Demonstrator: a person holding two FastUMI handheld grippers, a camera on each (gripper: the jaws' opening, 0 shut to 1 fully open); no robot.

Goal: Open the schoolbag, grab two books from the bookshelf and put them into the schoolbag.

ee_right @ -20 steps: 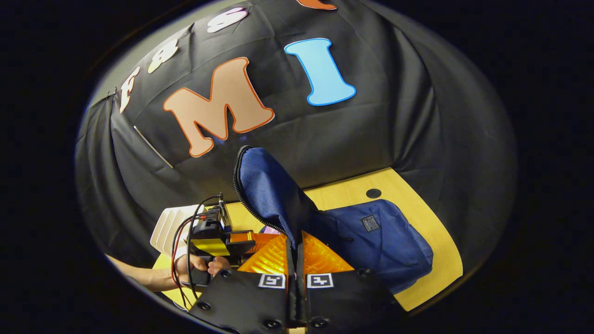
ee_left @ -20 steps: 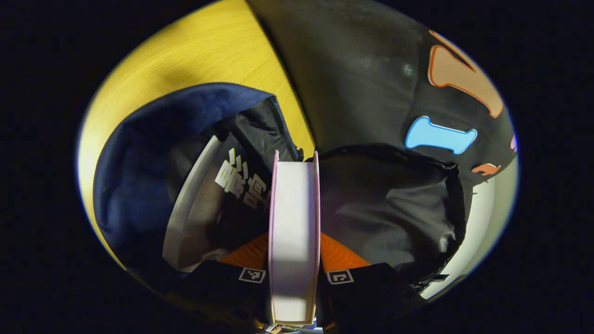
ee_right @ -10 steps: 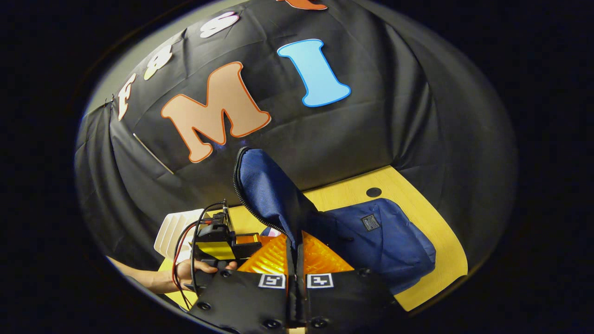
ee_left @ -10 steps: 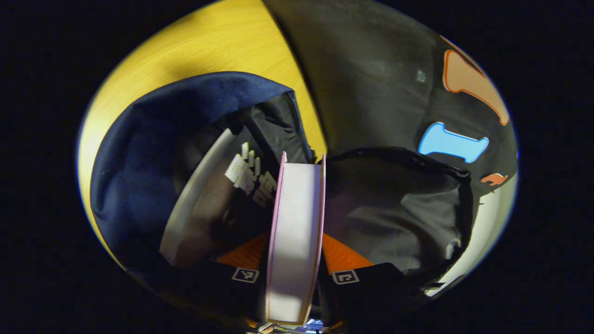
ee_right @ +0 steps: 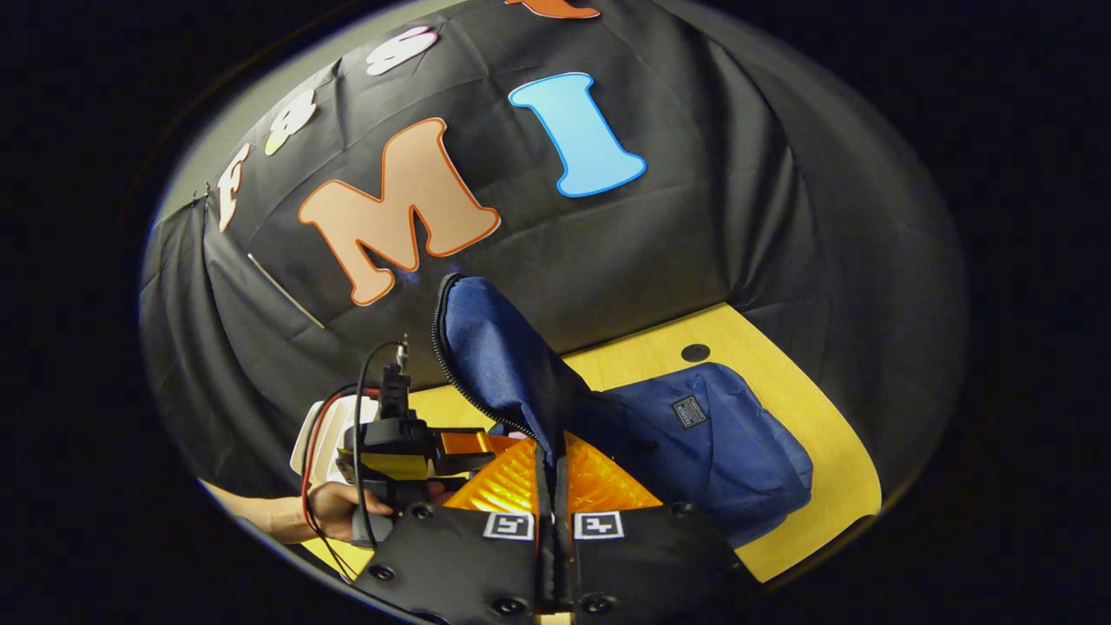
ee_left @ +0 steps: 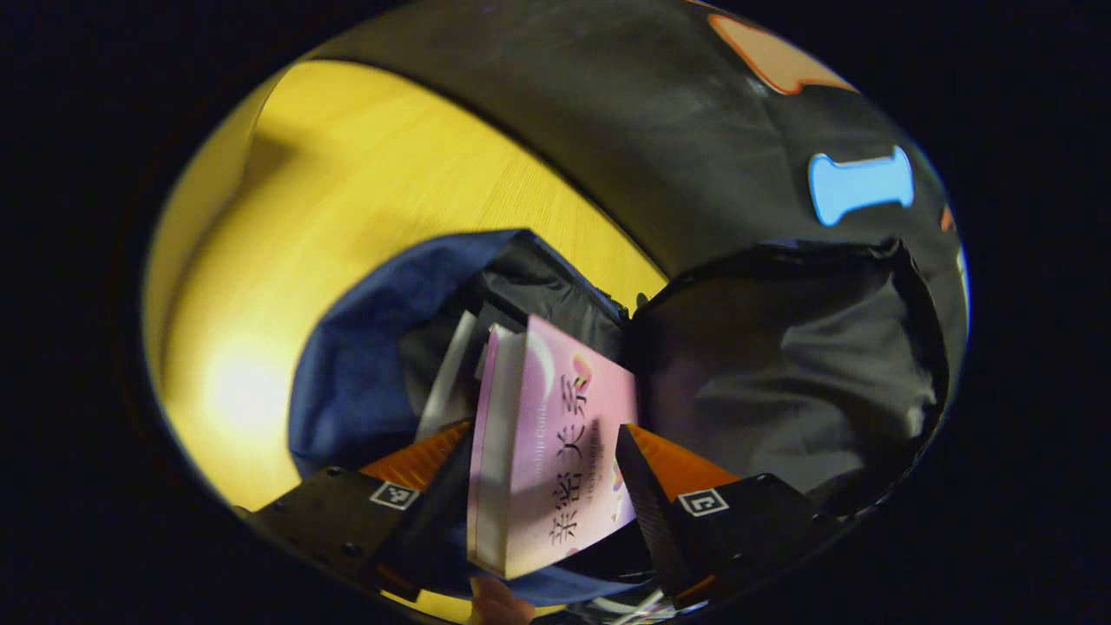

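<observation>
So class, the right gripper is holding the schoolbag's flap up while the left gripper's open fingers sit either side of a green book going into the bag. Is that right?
Not quite: the book is pink, not green, as the left gripper view shows. The rest holds: the right gripper holds the flap up, and the left gripper is open around the book at the schoolbag mouth.

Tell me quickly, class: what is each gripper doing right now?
Left gripper: open, fingers apart beside the pink book in the schoolbag.
Right gripper: shut on the schoolbag's flap, holding it up.
</observation>
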